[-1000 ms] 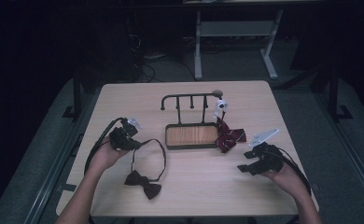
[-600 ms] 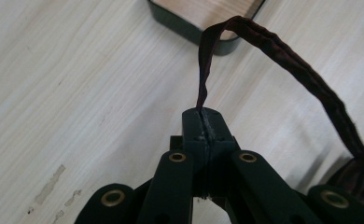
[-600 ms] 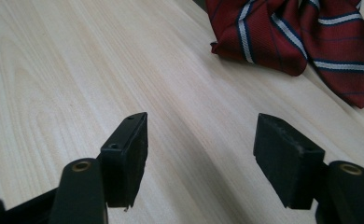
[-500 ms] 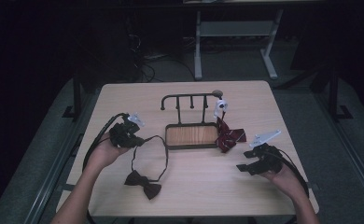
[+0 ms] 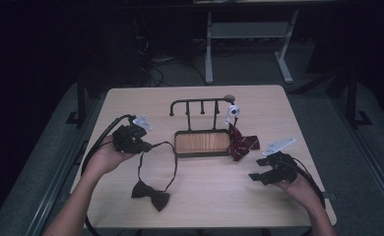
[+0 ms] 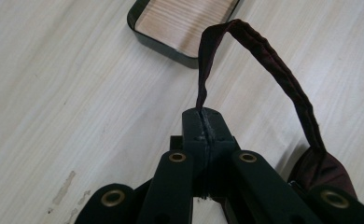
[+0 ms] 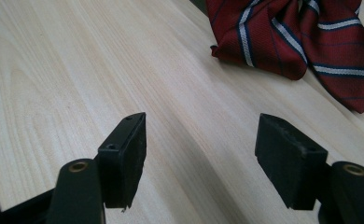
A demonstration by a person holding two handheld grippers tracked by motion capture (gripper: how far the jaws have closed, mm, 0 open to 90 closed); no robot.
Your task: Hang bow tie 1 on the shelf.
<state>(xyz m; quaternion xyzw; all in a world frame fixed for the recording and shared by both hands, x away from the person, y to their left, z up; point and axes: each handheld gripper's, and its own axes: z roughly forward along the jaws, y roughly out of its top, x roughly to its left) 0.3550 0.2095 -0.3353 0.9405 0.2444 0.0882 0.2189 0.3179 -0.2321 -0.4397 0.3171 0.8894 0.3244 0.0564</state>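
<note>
**A:** How many bow ties do you count?

**B:** Two. A dark bow tie (image 5: 151, 195) near the front of the table (image 5: 205, 206), left of centre, and one striped tie (image 5: 242, 144), red with pale lines, against the right end of the tray (image 5: 202, 143).

**A:** Which is being handled?

**B:** The dark one. Its strap (image 6: 264, 60) runs up from the bow in one loop to the left gripper (image 5: 140, 142). In the left gripper view the two jaws are clenched together on the strap's end, which arches away and comes down to the bow at the lower right. In the high view the bow rests on the table, or so it seems; the light is dim there.

**A:** And the other gripper?

**B:** The right gripper (image 7: 201, 156) stands released, jaws wide, with bare wood between the two pads and nothing gripped. It has just been opening a little further. The striped tie lies ahead of it, apart from the jaws.

**A:** Anything else on the table?

**B:** One rack (image 5: 200, 105) behind the tray, a dark bar on a post with several short pegs. I make it four, though they are small. One white clip (image 5: 232, 112) sits at its right end, just above the striped tie. One tray, wood-lined with a dark rim.

**A:** Hands?

**B:** Two, one on each gripper, forearms entering from the near edge.
</note>
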